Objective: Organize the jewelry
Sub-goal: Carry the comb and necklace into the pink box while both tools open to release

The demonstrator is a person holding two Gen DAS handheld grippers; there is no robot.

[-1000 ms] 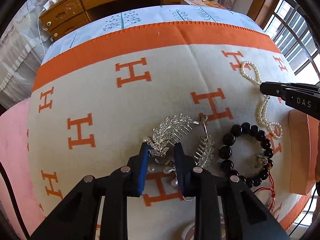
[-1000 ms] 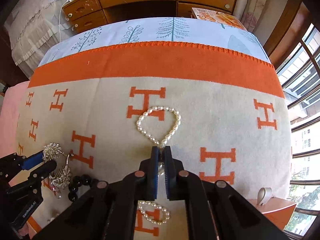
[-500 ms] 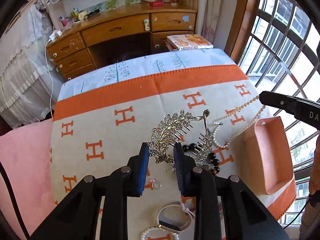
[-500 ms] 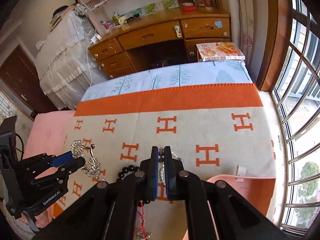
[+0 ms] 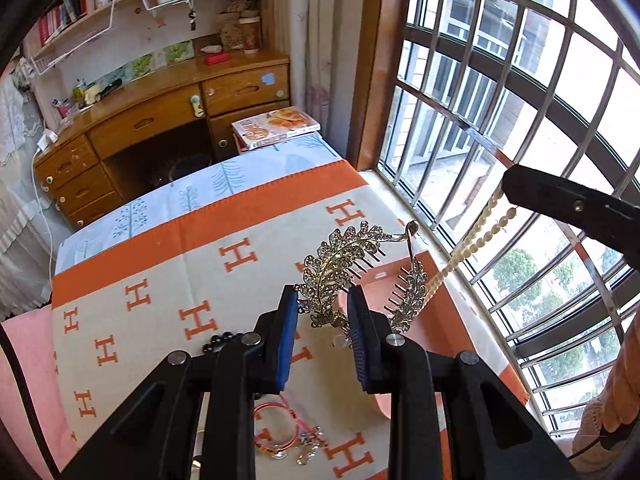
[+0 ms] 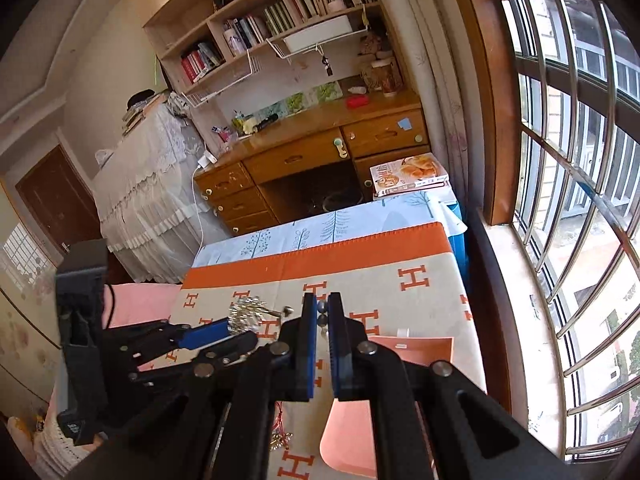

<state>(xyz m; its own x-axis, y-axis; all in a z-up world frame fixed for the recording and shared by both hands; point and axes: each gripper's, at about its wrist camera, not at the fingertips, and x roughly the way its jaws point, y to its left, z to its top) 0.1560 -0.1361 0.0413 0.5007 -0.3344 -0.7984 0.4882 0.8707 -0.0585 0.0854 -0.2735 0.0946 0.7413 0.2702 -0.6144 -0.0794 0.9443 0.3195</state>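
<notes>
Two views | left gripper grips leaf comb | right gripper (apparently) clamps pearl strand, dangling only in left view.

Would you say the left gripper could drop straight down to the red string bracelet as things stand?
Probably not: the left gripper is shut on the silver leaf hair comb, and the red string bracelet lies below on the blanket.

We see the silver leaf hair comb rising tilted from between our left jaws. The pearl strand hangs taut from our right jaws. Below both lies the pink tray.
</notes>
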